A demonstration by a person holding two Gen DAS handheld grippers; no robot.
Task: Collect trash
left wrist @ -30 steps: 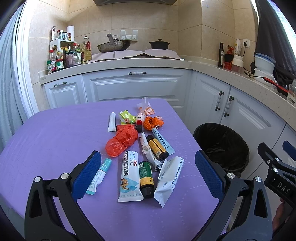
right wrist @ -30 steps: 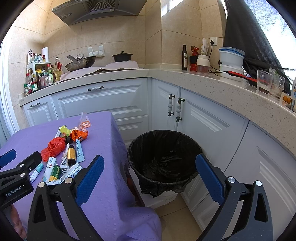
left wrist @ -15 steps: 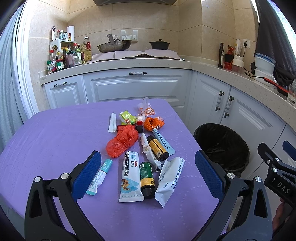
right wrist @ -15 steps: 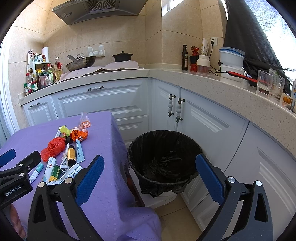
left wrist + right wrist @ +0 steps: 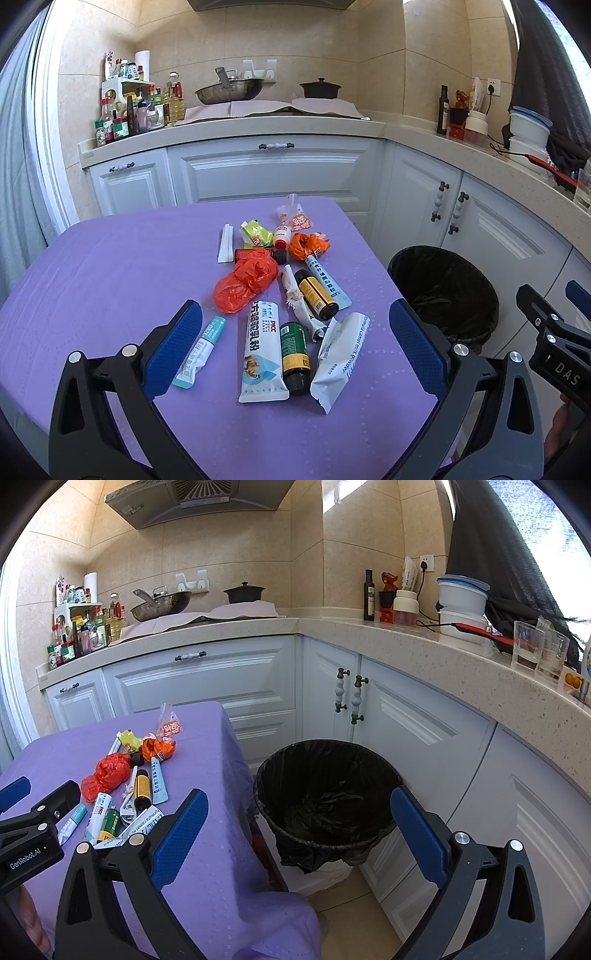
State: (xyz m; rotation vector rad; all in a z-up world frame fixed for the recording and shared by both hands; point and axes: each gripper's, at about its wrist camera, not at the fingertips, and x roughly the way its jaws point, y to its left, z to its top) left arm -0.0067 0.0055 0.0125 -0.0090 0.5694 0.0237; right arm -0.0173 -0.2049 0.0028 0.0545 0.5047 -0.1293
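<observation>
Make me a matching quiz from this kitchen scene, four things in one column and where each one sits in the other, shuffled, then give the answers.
Things:
1. bin
2. wok
3. red bag
4. glass

Places:
A. on the purple table, among the trash
B. on the floor beside the table
C. on the stove at the back wall
D. on the right-hand counter, near the window

Pairs: 1-B, 2-C, 3-A, 4-D
</observation>
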